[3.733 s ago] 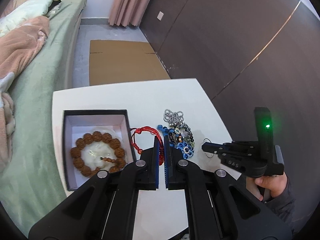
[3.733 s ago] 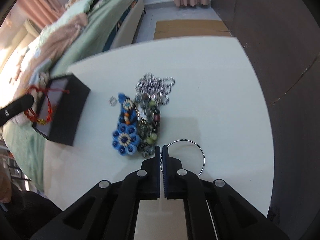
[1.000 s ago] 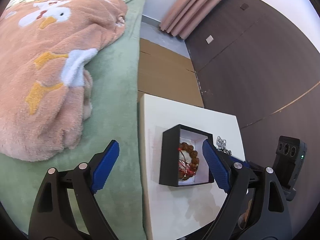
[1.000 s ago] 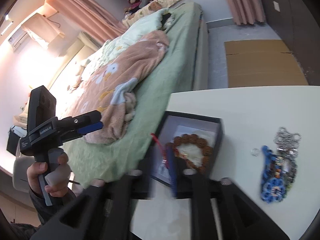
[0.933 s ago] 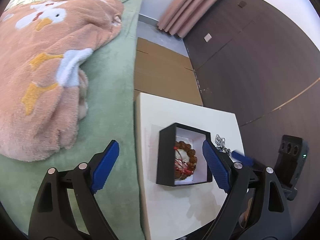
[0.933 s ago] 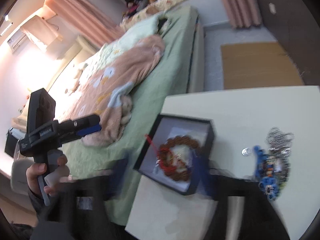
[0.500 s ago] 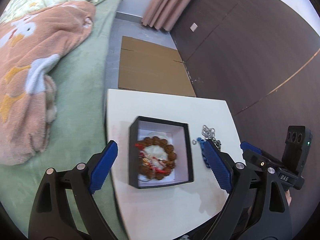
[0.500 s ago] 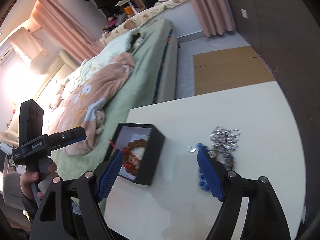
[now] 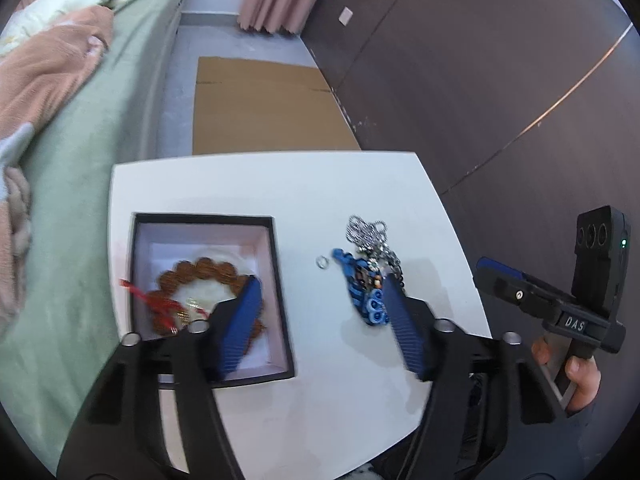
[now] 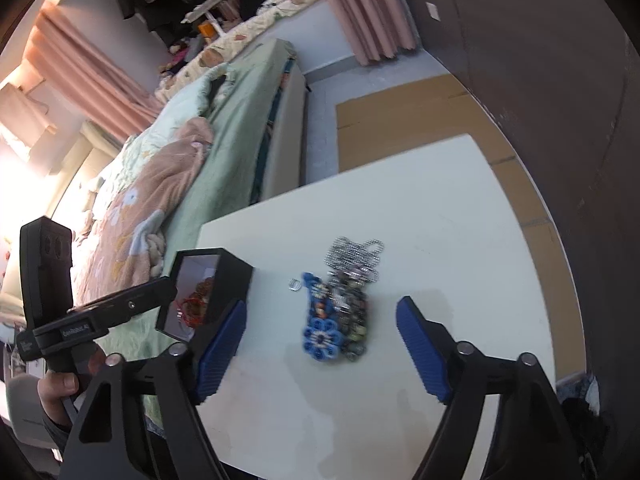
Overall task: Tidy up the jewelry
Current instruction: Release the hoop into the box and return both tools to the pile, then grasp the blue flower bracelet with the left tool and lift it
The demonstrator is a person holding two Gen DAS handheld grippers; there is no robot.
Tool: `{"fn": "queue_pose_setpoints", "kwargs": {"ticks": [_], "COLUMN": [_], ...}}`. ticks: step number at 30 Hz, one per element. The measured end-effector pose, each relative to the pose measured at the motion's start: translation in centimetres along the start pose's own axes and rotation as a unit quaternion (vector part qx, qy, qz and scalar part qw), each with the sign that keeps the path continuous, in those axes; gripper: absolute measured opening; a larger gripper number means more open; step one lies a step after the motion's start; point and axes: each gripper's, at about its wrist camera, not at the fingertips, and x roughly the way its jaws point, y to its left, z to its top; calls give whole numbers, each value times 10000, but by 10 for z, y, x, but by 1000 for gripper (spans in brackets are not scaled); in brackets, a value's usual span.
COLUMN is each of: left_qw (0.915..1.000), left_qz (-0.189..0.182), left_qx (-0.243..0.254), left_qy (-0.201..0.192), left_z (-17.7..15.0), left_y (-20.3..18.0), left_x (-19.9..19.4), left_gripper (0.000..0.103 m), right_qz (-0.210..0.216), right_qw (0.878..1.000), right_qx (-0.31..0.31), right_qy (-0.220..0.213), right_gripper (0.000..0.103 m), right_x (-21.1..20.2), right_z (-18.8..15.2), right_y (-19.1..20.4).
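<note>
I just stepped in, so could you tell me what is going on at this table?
A person is sorting jewelry with two handheld grippers. The left gripper and right gripper are both open and hold nothing. The black box holds a brown bead bracelet and a red cord bracelet. A blue beaded piece, a silver chain and a small ring lie on the white table.

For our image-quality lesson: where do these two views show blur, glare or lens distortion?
Left wrist view: box contents and claw fingers are motion-smeared; table edges bow, fisheye. Right wrist view: window glare whitens the left edge; the jewelry pile is slightly smeared.
</note>
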Motion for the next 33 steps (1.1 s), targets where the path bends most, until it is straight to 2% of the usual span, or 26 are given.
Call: {"fn": "queue_pose_setpoints", "kwargs": {"ticks": [5,14,24,28,31,33], "left_qw": [9997,9984,9959,9950,9941,9934], "left_qz": [-82,-194,33,206,341,442], "left_qx": [119,226,458,617,707,781], "left_qy": [203,480,785,761,746,709], "left_z": [-6,-16,-31,-34,-37,-40], "left_y": [-21,-43,-62,-73,-78,-79], "left_x": [25,60,97,103,109,112], "left_gripper": [47,47,47,54,53,48], "right_qz": [-91,-284,-580,-575,-527,-516], "right_qw": [9997,9990,9971,9970,9971,9973], "right_qx": [212,333,491,521,555,524], "right_qy": [61,87,18,0,-24,-53], "right_gripper": [73,68,68,68,68,69], "right_x": [-2,-1,-5,-4,-6,-9], "right_z": [-3,-6,-3,-1,0,2], "right_y": [-27,-51,-62,-60,-59,-57]}}
